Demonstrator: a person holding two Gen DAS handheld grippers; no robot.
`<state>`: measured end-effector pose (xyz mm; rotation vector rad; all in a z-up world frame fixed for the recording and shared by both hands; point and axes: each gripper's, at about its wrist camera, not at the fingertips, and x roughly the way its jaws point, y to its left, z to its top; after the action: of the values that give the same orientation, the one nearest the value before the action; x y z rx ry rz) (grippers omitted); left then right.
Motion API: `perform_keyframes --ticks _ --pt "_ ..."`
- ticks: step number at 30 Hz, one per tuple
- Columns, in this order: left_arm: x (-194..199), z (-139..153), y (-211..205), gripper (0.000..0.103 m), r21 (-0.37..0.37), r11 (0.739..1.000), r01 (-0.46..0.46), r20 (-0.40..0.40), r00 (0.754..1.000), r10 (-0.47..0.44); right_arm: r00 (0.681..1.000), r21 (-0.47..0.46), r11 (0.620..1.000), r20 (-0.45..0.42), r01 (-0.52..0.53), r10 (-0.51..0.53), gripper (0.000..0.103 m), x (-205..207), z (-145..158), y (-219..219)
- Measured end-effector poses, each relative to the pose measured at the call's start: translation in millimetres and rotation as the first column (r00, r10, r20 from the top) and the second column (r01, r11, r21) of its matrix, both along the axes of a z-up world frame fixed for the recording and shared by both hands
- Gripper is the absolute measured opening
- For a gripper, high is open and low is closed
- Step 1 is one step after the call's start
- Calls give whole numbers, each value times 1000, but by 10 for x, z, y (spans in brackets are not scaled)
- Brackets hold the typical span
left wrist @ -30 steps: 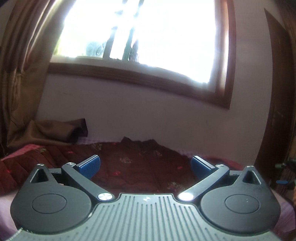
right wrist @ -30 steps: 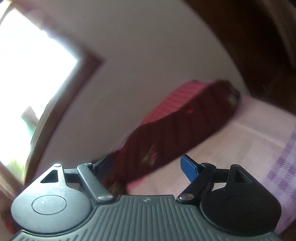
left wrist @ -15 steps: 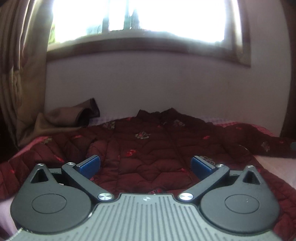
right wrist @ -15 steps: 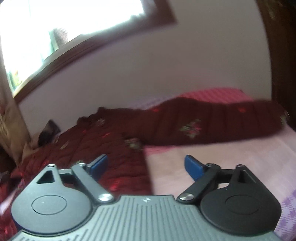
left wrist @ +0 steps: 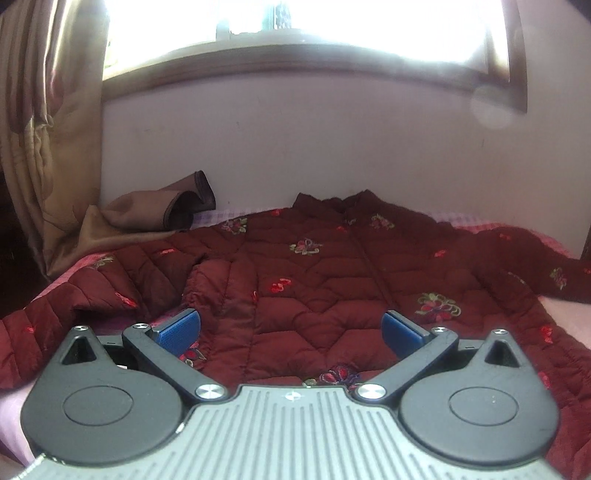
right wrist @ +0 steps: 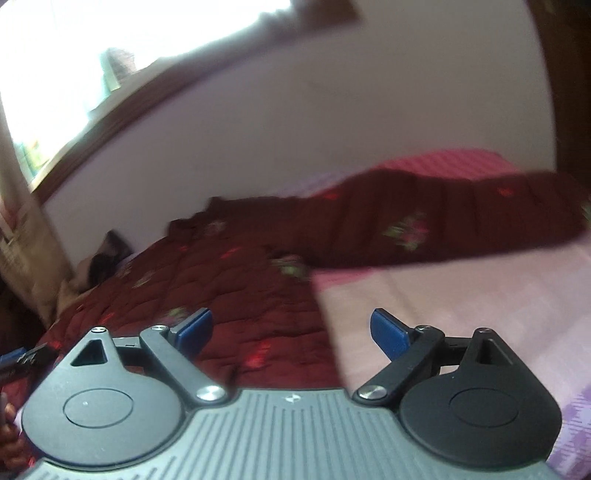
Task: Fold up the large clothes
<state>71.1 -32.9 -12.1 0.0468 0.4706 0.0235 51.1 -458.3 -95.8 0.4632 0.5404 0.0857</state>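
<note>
Jacket: a large dark-red quilted jacket (left wrist: 314, 288) lies spread flat on the bed, collar toward the wall, front facing up. Its padding is stitched into puffy angular panels, with small embroidered flowers in red, pink and green scattered over it. A seam runs down the middle from the collar.
Sleeves: one sleeve (left wrist: 74, 306) stretches out to the left in the left wrist view, creased and bunched near the shoulder; the other sleeve (right wrist: 461, 225) reaches out along the wall side in the right wrist view, blurred.
Bed: a pale pink sheet (right wrist: 461, 306), smooth and matte, with a lilac checked patch at the lower right edge.
Left gripper: the left gripper (left wrist: 291, 332) hovers low over the jacket's lower hem, its jaws spread wide with nothing between the blue ribbed pads (left wrist: 177, 330).
Right gripper: the right gripper (right wrist: 291, 330) stands over the jacket's side edge where the fabric meets the sheet; its jaws have just been opening and now stand wide apart, gripping nothing.
Curtain: a tan, glossy curtain (left wrist: 48, 129) hangs in folds at the left, its end heaped on the bed corner.
Window: a bright window (left wrist: 303, 22) in a dark wooden frame above a plain pale wall (left wrist: 295, 140).
</note>
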Motion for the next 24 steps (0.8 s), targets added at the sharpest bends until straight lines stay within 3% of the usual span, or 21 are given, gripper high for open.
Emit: perform_keyframes --ticks 4,7,8,9,13,19,22,24 --pt "81 -58 5 103 5 1000 -3 7 1000 3 989 188 972 -66 144 -133 93 92 -286 -672" --pt "155 -84 58 103 7 1000 -22 11 1000 22 960 330 902 -105 279 -259 93 63 -494 -1251" --pt "178 -85 81 103 5 1000 -27 11 1000 27 929 376 850 -130 368 -345 93 24 -609 -1603" --pt "204 -83 99 103 -1 1000 -31 12 999 31 929 376 850 -130 368 -345 93 24 -609 -1603" --pt "261 -89 117 103 -27 999 -41 16 999 41 874 434 764 -146 477 -463 93 22 -774 -2183" --pt "363 -201 35 103 -13 999 -36 -31 999 35 846 400 752 -136 523 -516 93 249 -842 -2471" --pt "403 -258 22 103 -5 999 -36 -53 998 36 823 413 719 -176 559 -539 93 434 -977 -2632" --pt "432 -284 28 103 -7 999 -38 -68 997 37 804 433 693 -146 576 -576 93 493 -1005 -2693"
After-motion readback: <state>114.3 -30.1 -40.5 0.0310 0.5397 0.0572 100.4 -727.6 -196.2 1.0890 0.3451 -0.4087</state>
